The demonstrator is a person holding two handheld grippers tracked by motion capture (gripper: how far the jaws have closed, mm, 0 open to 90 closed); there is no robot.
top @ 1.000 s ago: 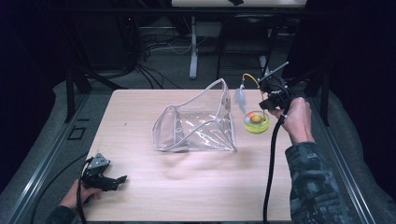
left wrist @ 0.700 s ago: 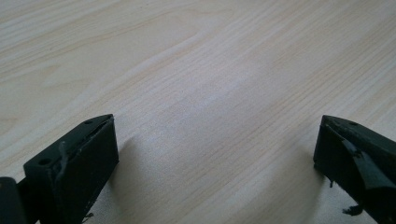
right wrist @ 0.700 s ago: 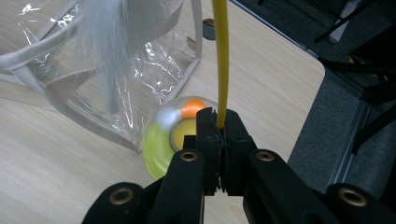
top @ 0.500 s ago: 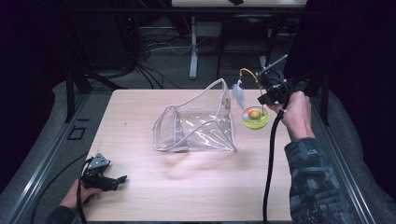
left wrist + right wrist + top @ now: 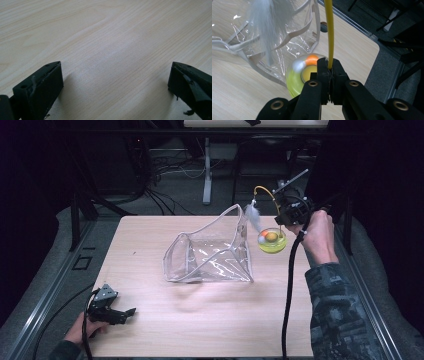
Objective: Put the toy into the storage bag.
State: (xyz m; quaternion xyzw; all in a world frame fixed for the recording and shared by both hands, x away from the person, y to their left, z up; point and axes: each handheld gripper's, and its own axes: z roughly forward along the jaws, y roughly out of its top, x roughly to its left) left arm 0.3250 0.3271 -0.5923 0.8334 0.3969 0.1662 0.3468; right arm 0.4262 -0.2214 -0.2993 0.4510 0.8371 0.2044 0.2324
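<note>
right gripper (image 5: pixel 329 68) pinching toy's yellow wire (image 5: pixel 329 30) beside clear bag (image 5: pixel 210 252) | left gripper (image 5: pixel 116 82) spread, idle on desk (image 5: pixel 210 325) | next, likely: lower toy into bag

yellow wand (image 5: pixel 329 30), white feather (image 5: pixel 270 22), clear bag (image 5: pixel 212 252)

The high view looks forward and down over the whole surface (image 5: pixel 210 330) from the person's side. The left gripper view sits very close above bare wood near the front left corner. The right gripper view looks down by the far right edge, sharing the clear bag (image 5: pixel 212 252) (image 5: pixel 242 37) with the high view.
</note>
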